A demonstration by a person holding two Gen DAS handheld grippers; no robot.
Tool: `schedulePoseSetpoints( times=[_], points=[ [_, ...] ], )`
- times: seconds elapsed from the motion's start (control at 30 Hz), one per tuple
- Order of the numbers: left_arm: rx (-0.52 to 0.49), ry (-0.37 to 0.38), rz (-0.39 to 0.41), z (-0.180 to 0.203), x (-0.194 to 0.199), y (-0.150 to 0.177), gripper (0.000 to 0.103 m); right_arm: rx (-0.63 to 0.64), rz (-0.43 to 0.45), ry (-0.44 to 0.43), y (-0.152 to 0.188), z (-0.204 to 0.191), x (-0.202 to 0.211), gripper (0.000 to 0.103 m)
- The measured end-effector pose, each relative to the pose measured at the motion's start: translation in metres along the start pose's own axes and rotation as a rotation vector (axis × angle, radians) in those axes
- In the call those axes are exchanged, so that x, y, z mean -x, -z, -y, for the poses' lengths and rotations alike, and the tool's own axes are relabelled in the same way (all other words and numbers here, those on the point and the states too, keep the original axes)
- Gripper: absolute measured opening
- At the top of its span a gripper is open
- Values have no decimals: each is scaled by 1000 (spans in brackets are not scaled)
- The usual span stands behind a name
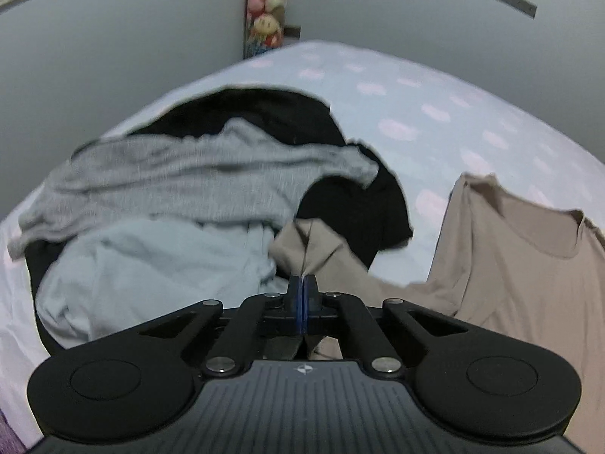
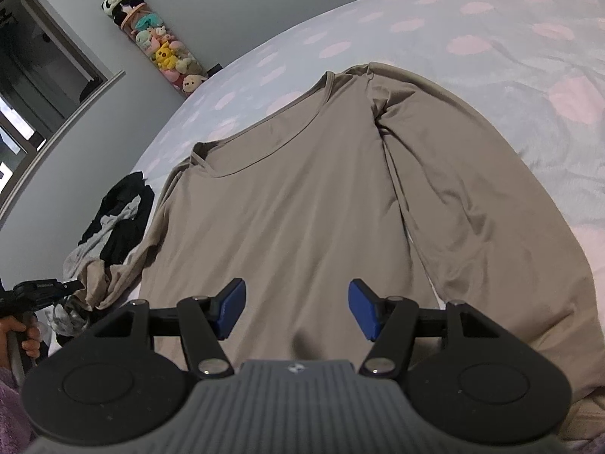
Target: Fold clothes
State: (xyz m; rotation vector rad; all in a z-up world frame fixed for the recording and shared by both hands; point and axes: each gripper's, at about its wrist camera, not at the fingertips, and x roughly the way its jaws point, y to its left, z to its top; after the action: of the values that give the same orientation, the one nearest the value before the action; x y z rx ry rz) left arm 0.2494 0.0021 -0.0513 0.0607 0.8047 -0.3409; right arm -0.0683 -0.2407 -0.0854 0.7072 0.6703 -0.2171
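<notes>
To fold the long-sleeved taupe jersey top (image 2: 302, 196) cleanly, I should draw its sleeve cuff (image 1: 308, 244) taut across the body; my left gripper (image 1: 303, 283) is pinched tight on that cuff just ahead; my right gripper (image 2: 297, 308) hovers wide, empty, over the hem.

Both cameras ride on the grippers, tilted down over the bed (image 2: 491, 30). The left view sits close above the clothes pile (image 1: 170, 196) at the bed's left; the right view hangs near the beige top (image 2: 302, 196), which both share.
</notes>
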Motion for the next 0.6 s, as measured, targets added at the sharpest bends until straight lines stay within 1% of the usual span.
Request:
schedulePoseSetpoints(
  times=[0.17, 0.3, 0.33, 0.5, 0.6],
  points=[
    [-33, -32, 101, -2, 37, -40, 0, -11, -4, -12, -1, 2, -1, 64],
    [-86, -87, 140, -11, 64, -80, 0, -18, 2, -19, 0, 3, 1, 64],
    [-97, -110, 146, -16, 70, -88, 0, -20, 3, -21, -1, 3, 2, 64],
    [-71, -210, 145, -54, 90, -116, 0, -28, 5, -30, 0, 5, 2, 64],
    [-34, -278, 118, -82, 91, -117, 0, -34, 3, -32, -1, 5, 2, 64]
  ],
)
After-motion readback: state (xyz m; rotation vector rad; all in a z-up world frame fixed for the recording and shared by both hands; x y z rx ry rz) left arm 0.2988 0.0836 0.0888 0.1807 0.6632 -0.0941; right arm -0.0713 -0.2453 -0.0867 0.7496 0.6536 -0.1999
